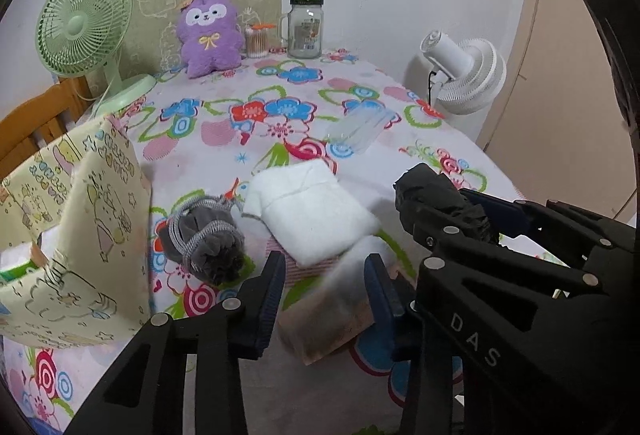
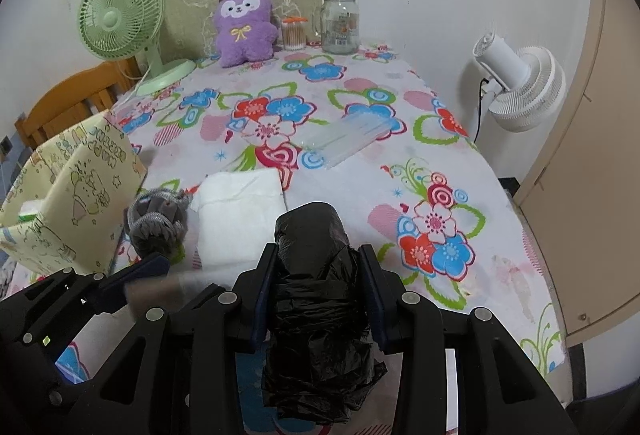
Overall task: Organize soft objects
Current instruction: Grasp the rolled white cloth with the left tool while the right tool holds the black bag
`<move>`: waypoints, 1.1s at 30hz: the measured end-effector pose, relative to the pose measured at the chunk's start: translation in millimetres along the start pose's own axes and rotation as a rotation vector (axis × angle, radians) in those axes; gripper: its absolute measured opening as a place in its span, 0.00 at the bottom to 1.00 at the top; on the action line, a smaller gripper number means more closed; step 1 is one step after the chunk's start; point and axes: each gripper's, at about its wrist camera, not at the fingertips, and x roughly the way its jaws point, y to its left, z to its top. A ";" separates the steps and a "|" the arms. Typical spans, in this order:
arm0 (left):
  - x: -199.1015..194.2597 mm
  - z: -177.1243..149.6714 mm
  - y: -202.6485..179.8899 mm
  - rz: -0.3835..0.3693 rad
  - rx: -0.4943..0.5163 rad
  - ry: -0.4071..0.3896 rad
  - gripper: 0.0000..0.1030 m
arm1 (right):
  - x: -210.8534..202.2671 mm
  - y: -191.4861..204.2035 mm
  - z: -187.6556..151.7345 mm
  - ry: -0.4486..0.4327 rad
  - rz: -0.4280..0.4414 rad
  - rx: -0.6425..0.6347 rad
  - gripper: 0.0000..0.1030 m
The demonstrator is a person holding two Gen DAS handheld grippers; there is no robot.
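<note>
Grip risk first. Right hand-held gripper (image 2: 318,289) clamps black plastic roll (image 2: 316,299), held above counter (image 2: 460,171); slick film may slide out if tilted. Left hand-held gripper (image 1: 325,289) straddles blurred brownish packet (image 1: 332,315); cannot tell whether pads press it — shallow bite could drop it. White folded pad (image 1: 310,209) and grey sock bundle (image 1: 206,241) lie just beyond. Yellow fabric bin (image 1: 80,227) at left: soft wall may buckle or tip if bumped.

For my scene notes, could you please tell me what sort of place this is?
Probably a room in a home: a table with a flowered cloth against a wall, a purple plush toy and a green desk fan on it, a wooden chair beside it.
</note>
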 end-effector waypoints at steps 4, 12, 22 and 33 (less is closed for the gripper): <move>-8.4 6.2 -2.4 -0.013 0.009 -0.020 0.22 | -7.5 -0.3 6.0 -0.019 0.002 0.002 0.42; -21.2 12.1 -5.2 -0.027 0.022 -0.042 0.04 | -20.3 -1.0 12.7 -0.040 0.009 0.013 0.42; -5.6 4.2 -7.3 -0.011 0.049 0.005 0.50 | -14.9 -2.4 6.1 -0.024 0.010 0.023 0.42; 25.8 -2.4 -0.8 -0.011 0.061 0.077 0.58 | 9.8 -5.4 0.6 0.027 -0.002 0.033 0.42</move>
